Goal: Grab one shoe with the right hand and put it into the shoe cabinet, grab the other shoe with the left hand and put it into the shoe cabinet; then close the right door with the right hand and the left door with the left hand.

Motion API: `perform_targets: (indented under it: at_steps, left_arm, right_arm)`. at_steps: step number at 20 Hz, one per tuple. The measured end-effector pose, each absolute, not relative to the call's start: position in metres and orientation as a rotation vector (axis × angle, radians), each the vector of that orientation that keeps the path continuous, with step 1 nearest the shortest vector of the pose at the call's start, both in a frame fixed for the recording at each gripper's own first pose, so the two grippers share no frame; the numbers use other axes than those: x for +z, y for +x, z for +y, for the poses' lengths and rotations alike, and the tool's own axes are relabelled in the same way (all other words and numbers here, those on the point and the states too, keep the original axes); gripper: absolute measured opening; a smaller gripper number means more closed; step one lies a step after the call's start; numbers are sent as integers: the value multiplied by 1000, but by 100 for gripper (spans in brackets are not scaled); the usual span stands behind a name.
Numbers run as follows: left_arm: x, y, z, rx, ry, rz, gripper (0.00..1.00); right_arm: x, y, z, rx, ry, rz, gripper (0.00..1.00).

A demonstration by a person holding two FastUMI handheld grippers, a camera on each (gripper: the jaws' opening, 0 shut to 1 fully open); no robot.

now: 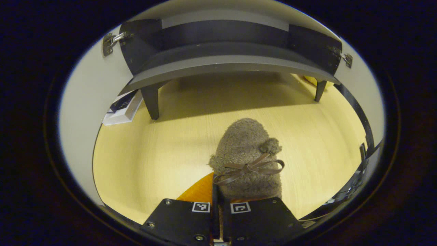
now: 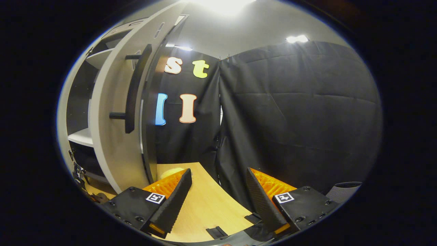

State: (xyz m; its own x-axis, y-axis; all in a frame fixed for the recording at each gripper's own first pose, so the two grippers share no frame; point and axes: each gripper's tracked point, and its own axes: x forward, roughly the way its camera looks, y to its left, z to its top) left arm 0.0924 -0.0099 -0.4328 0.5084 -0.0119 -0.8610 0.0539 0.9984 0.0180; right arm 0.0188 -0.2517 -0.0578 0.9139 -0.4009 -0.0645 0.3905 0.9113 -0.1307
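A fuzzy grey-brown shoe (image 1: 244, 153) with a thin bow points toward the dark shoe cabinet (image 1: 222, 61). My left gripper (image 1: 220, 201) is shut on the shoe's heel end and holds it just over the wooden floor (image 1: 153, 153), short of the cabinet's bottom shelf. Both cabinet doors stand open, the left door (image 1: 85, 102) and the right door (image 1: 358, 78) flanking the opening. In the right gripper view, my right gripper (image 2: 218, 186) is open with nothing between its fingers. It sits beside the open door (image 2: 112, 136) with a long black handle (image 2: 135, 89).
The cabinet stands on short dark legs (image 1: 152, 102). A white booklet (image 1: 121, 107) lies by the left leg, and something yellow (image 1: 312, 80) sits under the cabinet's right end. A black strap (image 1: 358, 112) curves along the right. White shelves (image 2: 80, 136) show inside the cabinet.
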Motion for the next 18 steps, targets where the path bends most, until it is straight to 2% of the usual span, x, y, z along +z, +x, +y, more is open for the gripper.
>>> perform_targets:
  at_steps: [2,4,9,18]
  left_arm:
    - [-430,88,-11,-48,20,1017,7]
    - [-425,87,-7,-44,-22,1013,1]
    - [-391,88,21,-27,-79,954,2]
    - [-363,76,62,-23,-156,745,1]
  right_arm:
    - [-68,29,-257,-390,-92,108,98]
    - [-76,34,-258,-371,-68,126,100]
    - [-92,41,-254,-335,-54,175,98]
    - [-96,47,-248,-303,-38,189,100]
